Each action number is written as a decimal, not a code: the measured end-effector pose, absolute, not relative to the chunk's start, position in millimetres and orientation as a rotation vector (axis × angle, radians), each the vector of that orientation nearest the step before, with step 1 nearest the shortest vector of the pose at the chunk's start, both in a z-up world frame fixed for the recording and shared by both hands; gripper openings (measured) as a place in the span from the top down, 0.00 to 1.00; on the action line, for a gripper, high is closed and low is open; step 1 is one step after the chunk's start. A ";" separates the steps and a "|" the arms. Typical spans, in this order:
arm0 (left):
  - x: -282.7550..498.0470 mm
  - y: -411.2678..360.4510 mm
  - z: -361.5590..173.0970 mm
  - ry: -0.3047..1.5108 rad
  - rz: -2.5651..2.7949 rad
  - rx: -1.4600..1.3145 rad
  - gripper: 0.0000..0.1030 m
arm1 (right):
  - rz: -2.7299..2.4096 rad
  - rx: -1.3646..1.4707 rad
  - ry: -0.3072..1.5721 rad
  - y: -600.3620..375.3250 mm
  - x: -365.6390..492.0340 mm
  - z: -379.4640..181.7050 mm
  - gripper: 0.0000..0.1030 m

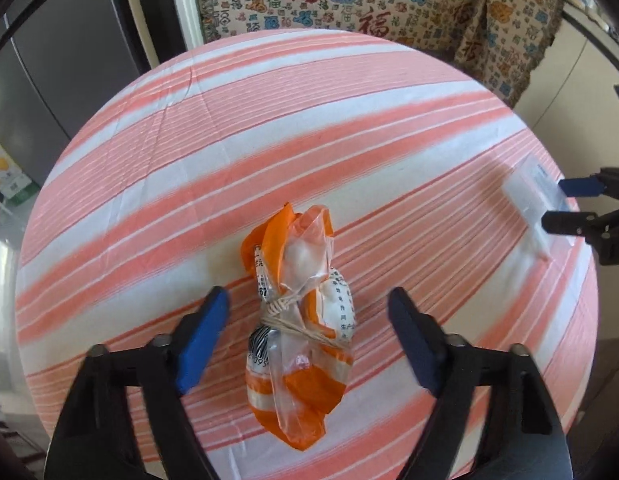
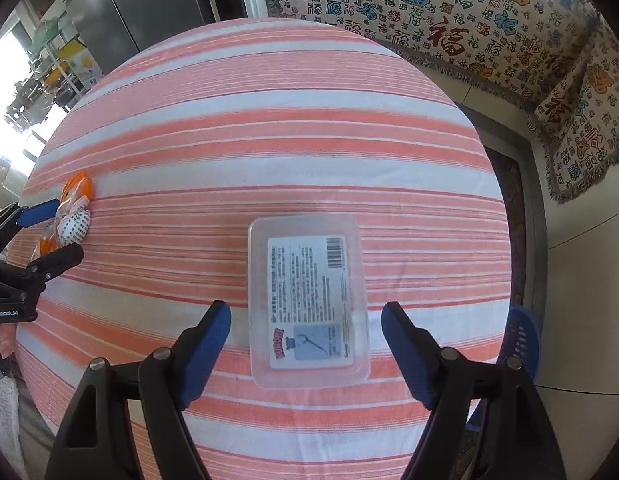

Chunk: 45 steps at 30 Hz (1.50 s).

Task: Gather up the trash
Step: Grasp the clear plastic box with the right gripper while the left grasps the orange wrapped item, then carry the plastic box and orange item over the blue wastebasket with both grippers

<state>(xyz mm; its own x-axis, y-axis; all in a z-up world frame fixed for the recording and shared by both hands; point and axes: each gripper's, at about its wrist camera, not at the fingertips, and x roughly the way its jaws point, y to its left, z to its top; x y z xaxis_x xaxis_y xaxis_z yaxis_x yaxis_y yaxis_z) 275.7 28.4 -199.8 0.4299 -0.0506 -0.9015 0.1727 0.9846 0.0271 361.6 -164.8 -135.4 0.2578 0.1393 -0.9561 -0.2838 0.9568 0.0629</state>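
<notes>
An orange and clear plastic wrapper bundle (image 1: 299, 324), tied with a rubber band, lies on the striped table (image 1: 229, 140). My left gripper (image 1: 309, 304) is open, its jaws on either side of the bundle without touching it. A clear flat plastic box (image 2: 308, 300) with a printed label lies on the table. My right gripper (image 2: 307, 316) is open, its jaws on either side of the box's near half. The bundle also shows in the right wrist view (image 2: 71, 216), with the left gripper (image 2: 49, 232) around it. The box (image 1: 535, 204) and the right gripper (image 1: 565, 204) show at the right of the left wrist view.
The table is covered by a pink and white striped cloth (image 2: 269, 120). A sofa with a patterned cover (image 2: 449, 20) stands behind it. A blue plastic basket (image 2: 521, 340) sits on the floor beyond the table's right edge. A dark fridge (image 2: 149, 4) stands at the back left.
</notes>
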 end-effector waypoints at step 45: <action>271.1 -428.2 -251.9 1.095 -0.671 0.089 0.55 | -0.165 0.460 1.175 -608.4 273.5 -239.6 0.41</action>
<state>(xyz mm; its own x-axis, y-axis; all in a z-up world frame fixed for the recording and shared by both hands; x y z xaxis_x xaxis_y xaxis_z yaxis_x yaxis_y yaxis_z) 271.1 -428.2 -251.9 0.2830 -0.4578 -0.8428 0.5427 0.8009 -0.2528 273.5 -608.4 -239.6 0.3861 0.1117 -0.9157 0.3599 0.8957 0.2610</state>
